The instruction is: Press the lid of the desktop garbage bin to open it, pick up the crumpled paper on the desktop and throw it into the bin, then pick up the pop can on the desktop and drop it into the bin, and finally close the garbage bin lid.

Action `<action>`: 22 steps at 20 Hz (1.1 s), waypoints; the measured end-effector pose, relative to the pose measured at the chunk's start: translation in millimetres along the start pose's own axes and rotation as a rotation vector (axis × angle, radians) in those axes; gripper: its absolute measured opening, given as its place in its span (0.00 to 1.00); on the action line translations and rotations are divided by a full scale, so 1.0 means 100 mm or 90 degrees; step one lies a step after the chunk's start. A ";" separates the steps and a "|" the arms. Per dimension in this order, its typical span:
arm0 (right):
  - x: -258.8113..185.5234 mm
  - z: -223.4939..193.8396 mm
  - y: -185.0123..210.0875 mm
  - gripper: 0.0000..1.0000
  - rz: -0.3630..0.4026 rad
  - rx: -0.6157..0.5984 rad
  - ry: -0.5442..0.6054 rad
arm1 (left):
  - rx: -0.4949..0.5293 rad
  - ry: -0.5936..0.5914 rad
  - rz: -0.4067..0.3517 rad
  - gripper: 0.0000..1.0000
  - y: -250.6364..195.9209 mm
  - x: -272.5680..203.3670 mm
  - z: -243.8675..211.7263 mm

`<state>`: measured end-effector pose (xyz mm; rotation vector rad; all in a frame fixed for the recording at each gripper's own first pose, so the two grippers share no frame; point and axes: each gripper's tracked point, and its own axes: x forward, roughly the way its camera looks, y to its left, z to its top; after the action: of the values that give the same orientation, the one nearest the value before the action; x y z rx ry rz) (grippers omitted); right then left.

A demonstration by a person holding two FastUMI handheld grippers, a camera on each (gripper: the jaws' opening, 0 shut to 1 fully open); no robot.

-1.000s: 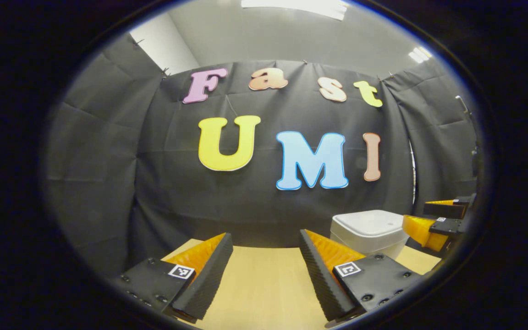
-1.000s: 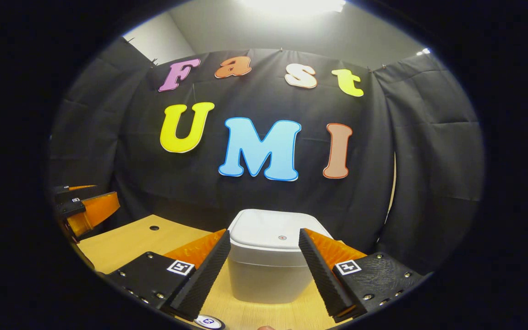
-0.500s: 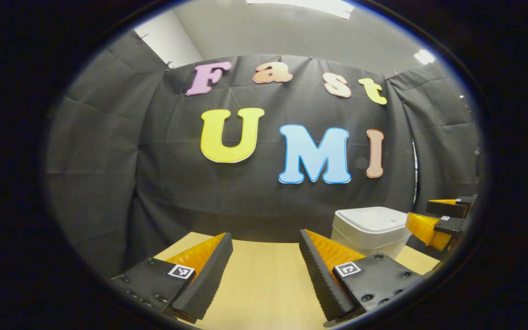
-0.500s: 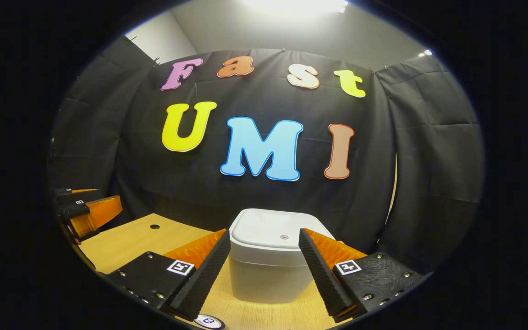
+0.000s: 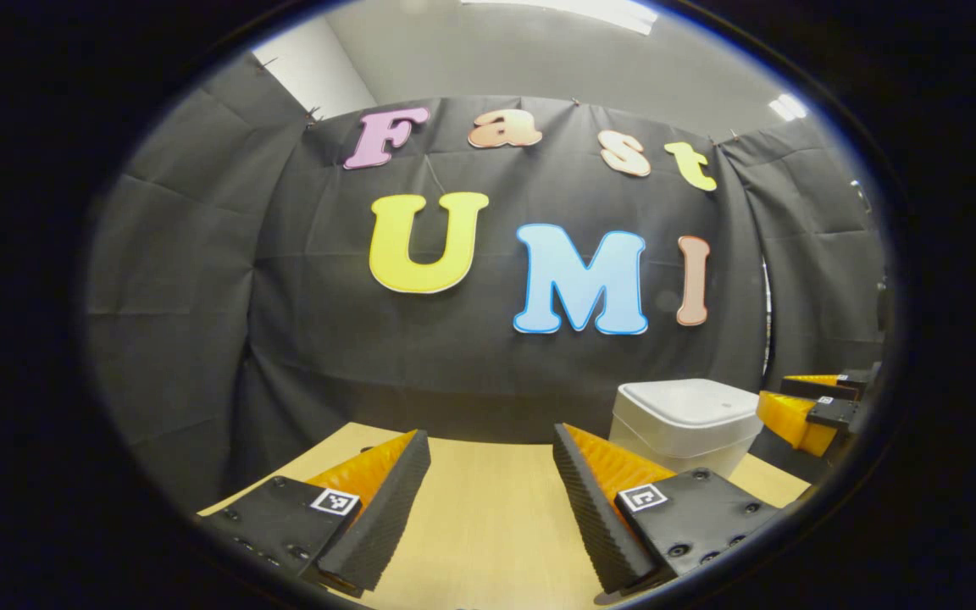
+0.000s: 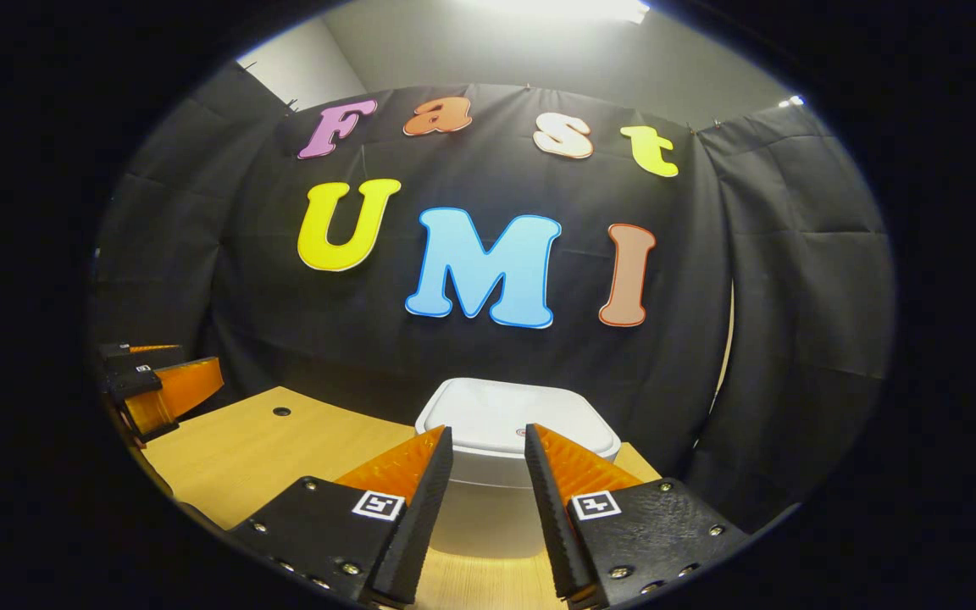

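- Black cloth is hanging behind the wooden bench (image 6: 268, 449), and the white garbage bin (image 6: 488, 517) is standing at its far right, lid (image 6: 496, 415) down.
- Right gripper (image 6: 488, 508) is narrowing its fingers from their wider spread half a second ago, nothing between them, lining up before the lid; the press looks imminent.
- Left gripper (image 5: 488, 508) is idling, fingers spread and empty, left of the bin.
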<state>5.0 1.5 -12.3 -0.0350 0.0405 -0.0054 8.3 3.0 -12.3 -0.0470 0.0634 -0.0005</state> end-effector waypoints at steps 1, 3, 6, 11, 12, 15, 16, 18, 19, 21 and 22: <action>0.01 -0.01 -0.06 0.57 -0.016 -0.004 -0.002 | 0.000 0.002 -0.001 0.96 -0.01 0.03 0.03; 0.02 -0.01 -0.09 0.25 -0.024 -0.005 -0.005 | 0.002 0.001 -0.001 0.95 -0.01 0.07 0.06; 0.04 0.04 -0.13 0.02 -0.036 0.007 -0.014 | -0.001 -0.002 -0.005 0.96 -0.02 0.04 0.07; 0.15 -0.05 -0.21 0.01 -0.040 0.007 0.003 | 0.000 -0.005 -0.009 0.96 -0.03 0.00 0.08; 0.18 -0.06 -0.22 0.00 -0.039 0.007 0.003 | 0.001 -0.005 -0.009 0.95 -0.04 -0.01 0.08; 0.35 -0.05 -0.22 0.00 -0.028 0.006 0.006 | 0.002 -0.004 -0.008 0.96 -0.01 -0.01 0.08; 0.38 -0.08 -0.24 0.00 -0.026 0.002 0.010 | 0.001 -0.002 -0.007 0.96 -0.01 -0.01 0.07; 0.48 -0.11 -0.28 0.00 -0.031 0.001 0.019 | 0.004 0.001 -0.006 0.96 -0.01 -0.01 0.06; 0.54 -0.11 -0.28 0.00 -0.029 0.009 0.020 | 0.007 0.000 -0.004 0.96 -0.01 -0.02 0.06; 0.65 -0.14 -0.29 0.00 -0.026 0.034 0.030 | 0.014 0.002 -0.002 0.96 0.01 -0.02 0.05; 0.69 -0.17 -0.29 0.00 -0.027 0.042 0.035 | 0.015 0.002 0.000 0.96 0.01 -0.02 0.04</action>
<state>73.1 -28.7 -30.7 0.0300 0.0941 -0.0498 6.9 4.2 -8.1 -0.0240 0.0665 -0.0017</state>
